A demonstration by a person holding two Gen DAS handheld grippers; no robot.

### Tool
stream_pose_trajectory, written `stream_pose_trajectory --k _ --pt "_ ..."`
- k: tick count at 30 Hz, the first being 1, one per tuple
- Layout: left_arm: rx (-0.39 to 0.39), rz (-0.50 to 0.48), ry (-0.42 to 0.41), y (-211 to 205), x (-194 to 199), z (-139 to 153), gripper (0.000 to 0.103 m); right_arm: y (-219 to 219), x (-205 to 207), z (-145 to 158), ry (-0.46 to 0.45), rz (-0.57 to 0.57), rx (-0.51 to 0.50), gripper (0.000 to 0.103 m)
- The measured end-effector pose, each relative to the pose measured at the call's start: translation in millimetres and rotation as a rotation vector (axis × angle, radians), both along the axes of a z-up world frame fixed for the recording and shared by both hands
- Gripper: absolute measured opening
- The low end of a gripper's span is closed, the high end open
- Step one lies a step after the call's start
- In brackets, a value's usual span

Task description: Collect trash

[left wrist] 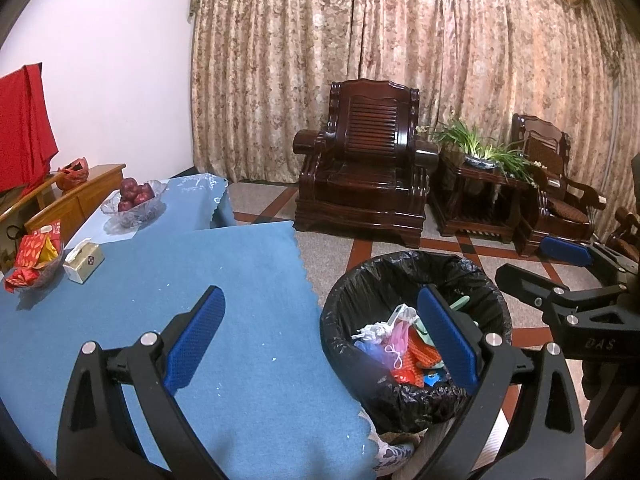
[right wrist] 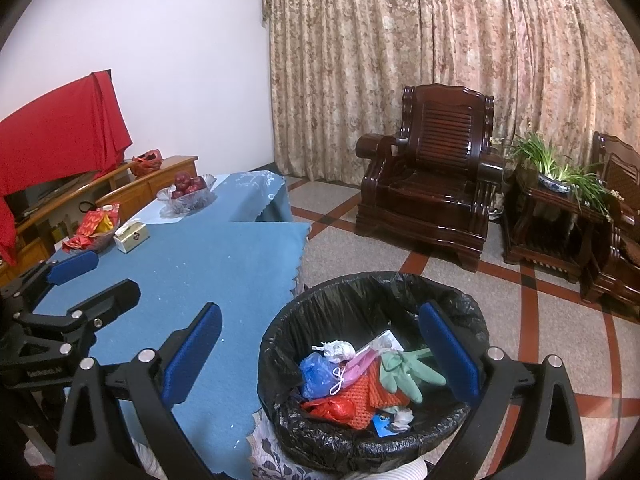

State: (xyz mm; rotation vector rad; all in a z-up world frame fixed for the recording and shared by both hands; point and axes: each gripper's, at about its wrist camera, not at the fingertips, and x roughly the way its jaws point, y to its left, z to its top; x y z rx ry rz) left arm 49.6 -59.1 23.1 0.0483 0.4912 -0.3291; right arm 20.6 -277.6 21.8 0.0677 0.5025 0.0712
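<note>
A bin with a black liner (left wrist: 400,272) (right wrist: 360,292) stands on the floor at the right edge of the blue-clothed table (left wrist: 240,272) (right wrist: 224,264). It holds mixed trash (left wrist: 396,344): a green glove (right wrist: 404,368), a blue bag (right wrist: 316,372), red wrappers (right wrist: 332,406), crumpled white paper (right wrist: 338,350). My left gripper (left wrist: 320,340) is open and empty, straddling the table edge and bin. My right gripper (right wrist: 320,354) is open and empty above the bin; it also shows in the left wrist view (left wrist: 532,264).
On the table's far left stand a tissue box (left wrist: 84,262) (right wrist: 131,236), a dish of red snack packets (left wrist: 34,258) (right wrist: 94,232) and a glass bowl of apples (left wrist: 134,200) (right wrist: 186,192). Dark wooden armchairs (left wrist: 364,160) (right wrist: 436,184) and a plant stand (left wrist: 476,184) stand behind.
</note>
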Motion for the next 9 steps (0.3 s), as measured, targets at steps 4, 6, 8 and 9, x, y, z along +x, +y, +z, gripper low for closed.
stream_pose_trajectory --k 4,6,8,9 --pt "0.003 0.003 0.002 0.9 -0.4 -1.3 0.094 0.1 -0.3 -1.1 0.001 0.001 -0.001 0.097" --pt "0.004 0.003 0.005 2.5 -2.6 -5.3 0.094 0.2 -0.1 -0.9 0.002 0.001 0.000 0.097" --pt "0.004 0.003 0.006 4.3 -3.5 -5.8 0.094 0.5 -0.3 -0.7 0.002 0.001 0.000 0.097" --pt "0.005 0.003 0.004 2.6 -2.3 -4.7 0.094 0.4 0.1 -0.5 0.002 0.001 -0.001 0.097"
